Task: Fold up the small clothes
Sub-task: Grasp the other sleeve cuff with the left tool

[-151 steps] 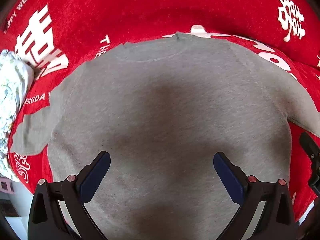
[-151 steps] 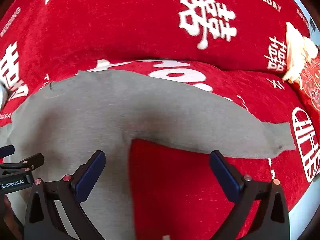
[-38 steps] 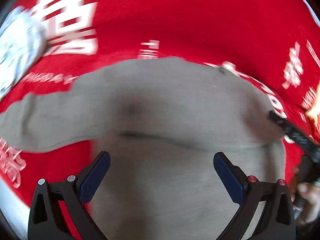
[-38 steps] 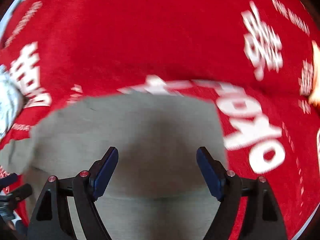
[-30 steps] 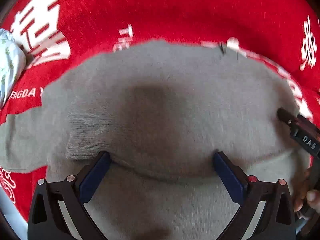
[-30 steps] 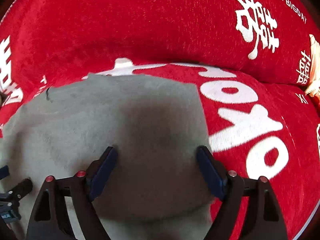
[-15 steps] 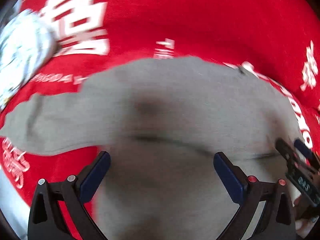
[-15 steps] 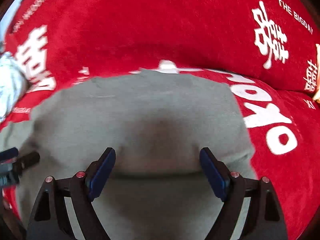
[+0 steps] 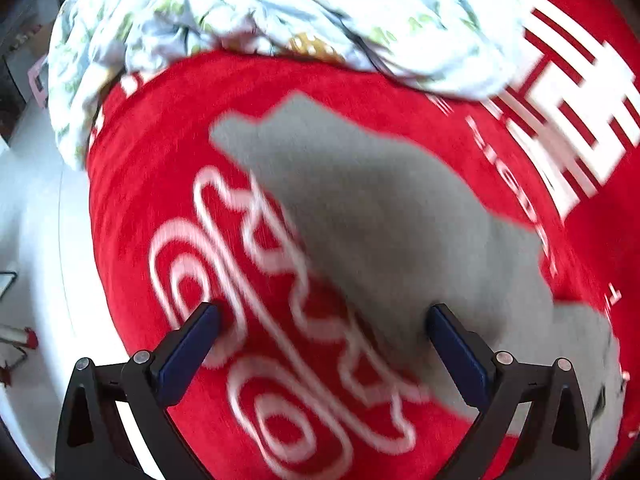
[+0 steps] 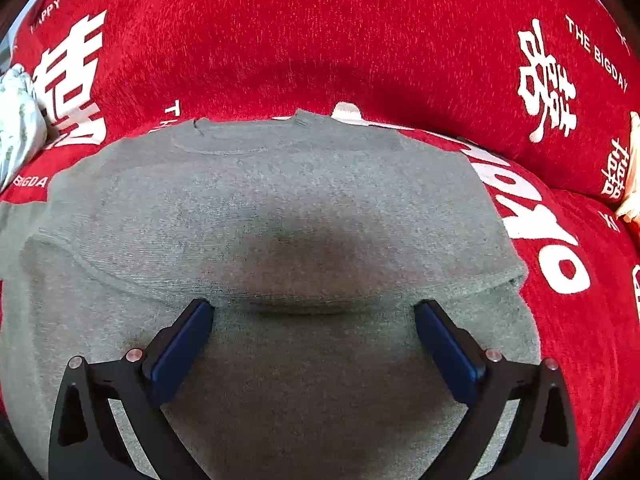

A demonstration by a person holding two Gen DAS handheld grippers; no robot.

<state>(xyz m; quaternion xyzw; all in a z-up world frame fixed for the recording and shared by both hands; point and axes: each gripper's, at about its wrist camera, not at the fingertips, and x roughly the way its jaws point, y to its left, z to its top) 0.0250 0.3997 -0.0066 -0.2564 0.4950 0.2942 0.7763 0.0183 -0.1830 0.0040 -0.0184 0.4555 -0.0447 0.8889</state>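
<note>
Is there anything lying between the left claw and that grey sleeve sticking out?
Nothing visible. The left gripper is open above the red cover, with the sleeve spread flat just ahead. The floral cloth lies beyond the sleeve's end, not in the way.

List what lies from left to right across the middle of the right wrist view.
Pale floral cloth → grey sweater → red blanket with white lettering → cream fabric at the edge.

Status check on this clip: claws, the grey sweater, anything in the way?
Left claw open, empty, over the outstretched sleeve. Right claw opening, empty, above the grey sweater; one sleeve already folded across. Floral bedding beyond, not blocking.
</note>
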